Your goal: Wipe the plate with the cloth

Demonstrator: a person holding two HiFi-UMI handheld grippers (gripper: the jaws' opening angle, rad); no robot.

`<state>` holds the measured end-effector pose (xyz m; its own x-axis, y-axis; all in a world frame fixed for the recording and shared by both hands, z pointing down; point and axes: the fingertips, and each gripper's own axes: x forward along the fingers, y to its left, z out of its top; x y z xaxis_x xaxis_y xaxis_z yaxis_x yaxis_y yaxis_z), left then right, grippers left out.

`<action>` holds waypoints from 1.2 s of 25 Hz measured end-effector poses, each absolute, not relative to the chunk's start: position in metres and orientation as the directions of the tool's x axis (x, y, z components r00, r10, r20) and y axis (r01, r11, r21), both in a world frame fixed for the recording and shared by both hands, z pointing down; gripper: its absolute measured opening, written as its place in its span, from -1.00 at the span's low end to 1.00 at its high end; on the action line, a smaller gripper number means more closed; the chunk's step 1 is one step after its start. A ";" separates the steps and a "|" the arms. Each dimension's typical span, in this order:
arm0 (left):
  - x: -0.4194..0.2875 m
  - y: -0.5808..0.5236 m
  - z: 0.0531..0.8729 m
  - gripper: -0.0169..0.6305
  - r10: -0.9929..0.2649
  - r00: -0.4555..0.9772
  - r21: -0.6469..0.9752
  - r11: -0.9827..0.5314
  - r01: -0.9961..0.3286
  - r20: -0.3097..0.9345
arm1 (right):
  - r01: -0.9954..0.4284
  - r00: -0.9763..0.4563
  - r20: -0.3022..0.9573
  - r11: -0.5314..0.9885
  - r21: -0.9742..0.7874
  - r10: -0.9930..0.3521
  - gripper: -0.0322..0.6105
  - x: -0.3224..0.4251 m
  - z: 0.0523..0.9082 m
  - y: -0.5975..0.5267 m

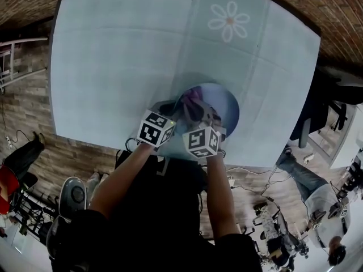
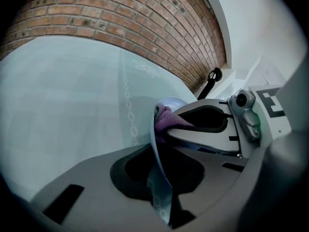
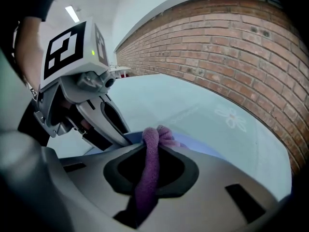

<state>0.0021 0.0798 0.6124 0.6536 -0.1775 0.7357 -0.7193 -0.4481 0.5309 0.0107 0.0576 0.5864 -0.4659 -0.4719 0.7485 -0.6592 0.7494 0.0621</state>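
- Plate [image 1: 226,105] is only partly visible from the head view. Its near half is covered by both marker cubes, the jaws and the purple cloth [image 1: 191,102]. The far rim shows pale blue.
- Can't tell whether the plate touches the table [image 1: 113,55] or sits just above it. A soft shadow rings its far edge.
- Left gripper [image 2: 158,170]: jaws clamped on the plate rim, with the plate running edge-on between them. The lowest bit of rim is cut off by the gripper body.
- Right gripper [image 3: 149,151]: jaws pinched on the cloth, with a rolled strand running down through the gap. The strand's lower end drops out of sight behind the gripper body.
- The cloth's bunched end sticks out past the right jaw tips and lies against the plate face, just beside the left gripper's jaws.
- Plate holds nothing but that wad of cloth.
- Both grippers sit side by side at the near table edge, cubes almost touching.
- The table cover is pale blue, with a white daisy print [image 1: 228,21] well apart from the plate.
- Brick wall [image 3: 231,42] runs behind the table.
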 end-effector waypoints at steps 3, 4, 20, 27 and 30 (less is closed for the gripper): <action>0.002 0.081 0.613 -0.75 -0.175 0.655 0.534 -0.447 -0.718 0.735 | -0.665 -0.460 0.742 0.743 0.076 -0.488 -0.70 0.013 0.586 0.053; 0.002 0.081 0.613 -0.75 -0.175 0.656 0.534 -0.447 -0.717 0.734 | -0.667 -0.457 0.738 0.740 0.085 -0.496 -0.70 0.014 0.586 0.052; 0.001 0.082 0.612 -0.75 -0.192 0.652 0.533 -0.434 -0.727 0.734 | -0.681 -0.265 0.777 0.681 0.268 -0.571 -0.70 0.053 0.590 0.026; 0.003 0.085 0.614 -0.75 -0.194 0.647 0.527 -0.435 -0.730 0.737 | -0.699 -0.180 0.781 0.636 0.326 -0.598 -0.70 0.081 0.592 0.025; 0.003 0.084 0.614 -0.75 -0.198 0.645 0.525 -0.433 -0.733 0.738 | -0.695 -0.154 0.784 0.630 0.347 -0.602 -0.70 0.090 0.594 0.025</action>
<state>0.0027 0.0841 0.6139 0.6454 -0.1983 0.7377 -0.7329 -0.4328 0.5249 0.0898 0.0251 0.5936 -0.1537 -0.6016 0.7839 -0.6951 0.6297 0.3470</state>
